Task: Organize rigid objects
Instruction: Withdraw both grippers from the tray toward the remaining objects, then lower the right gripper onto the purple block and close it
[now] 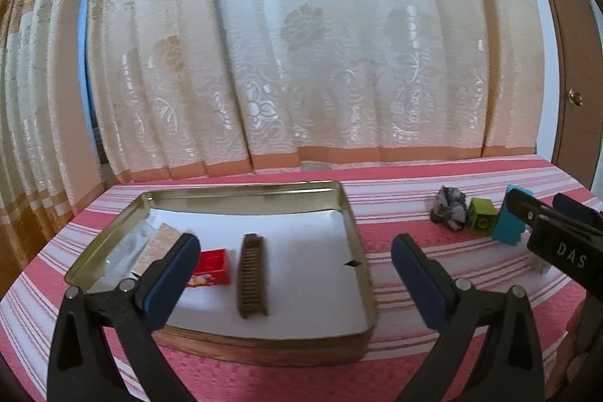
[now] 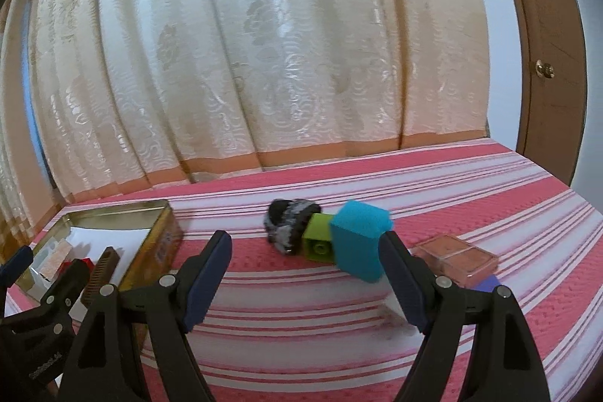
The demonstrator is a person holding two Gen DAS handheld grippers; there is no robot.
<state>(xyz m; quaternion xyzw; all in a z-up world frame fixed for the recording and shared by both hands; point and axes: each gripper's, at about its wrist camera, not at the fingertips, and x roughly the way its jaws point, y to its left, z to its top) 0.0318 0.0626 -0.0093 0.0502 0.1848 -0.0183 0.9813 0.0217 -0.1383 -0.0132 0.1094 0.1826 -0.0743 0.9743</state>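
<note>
The blue rectangular plastic block (image 2: pixel 358 243) lies tilted on the red striped bed (image 2: pixel 301 326), touching a green toy brick (image 2: pixel 318 240) beside a grey-black rock (image 2: pixel 286 225). The right gripper (image 2: pixel 305 281), fingers apart, nears it; a careless close could knock its neighbours. The left gripper (image 1: pixel 296 281), fingers apart, hangs empty over the open metal tin (image 1: pixel 354 251).

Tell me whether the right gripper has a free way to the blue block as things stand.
Probably yes. The right gripper is open and the blue block stands just ahead, close by the inner side of its right finger. The green brick touches the block's left side and may get nudged.
</note>
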